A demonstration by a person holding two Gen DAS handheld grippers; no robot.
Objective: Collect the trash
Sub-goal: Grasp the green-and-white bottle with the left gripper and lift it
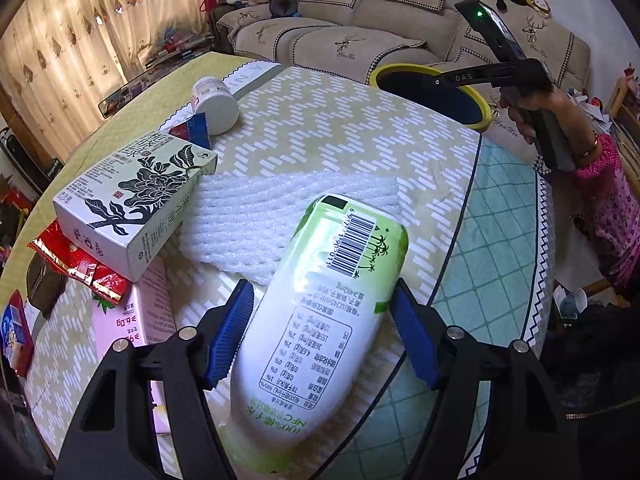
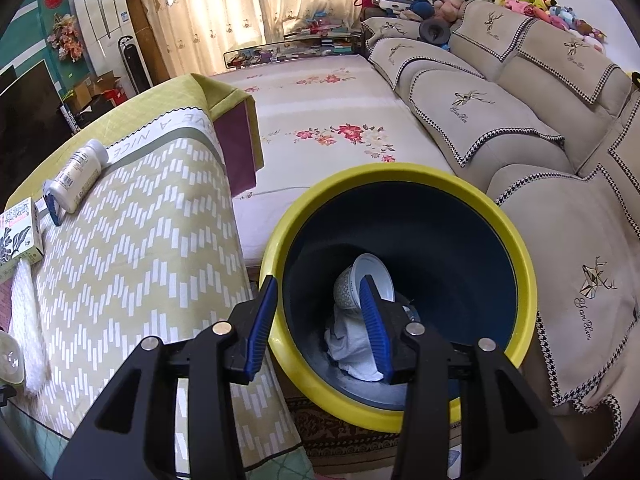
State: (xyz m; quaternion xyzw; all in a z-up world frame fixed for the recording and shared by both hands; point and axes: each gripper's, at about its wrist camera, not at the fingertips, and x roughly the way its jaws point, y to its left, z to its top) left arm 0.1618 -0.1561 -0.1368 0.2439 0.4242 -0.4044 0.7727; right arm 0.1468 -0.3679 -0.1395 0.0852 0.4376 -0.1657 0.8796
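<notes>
In the left wrist view, the left gripper (image 1: pixel 316 332) is straddling a green-and-white coconut water bottle (image 1: pixel 316 312) lying on the surface (image 1: pixel 320 120) over a white foam sheet (image 1: pixel 256 216); its fingers (image 1: pixel 228 336) are standing apart, beside the bottle, with no clear contact yet. This looks like the pick-up step: closing firmly comes next. In the right wrist view, the right gripper (image 2: pixel 320 328) is hovering over the yellow-rimmed bin (image 2: pixel 516 240), fingers (image 2: pixel 260 328) apart and empty, above a paper cup (image 2: pixel 360 284) inside.
</notes>
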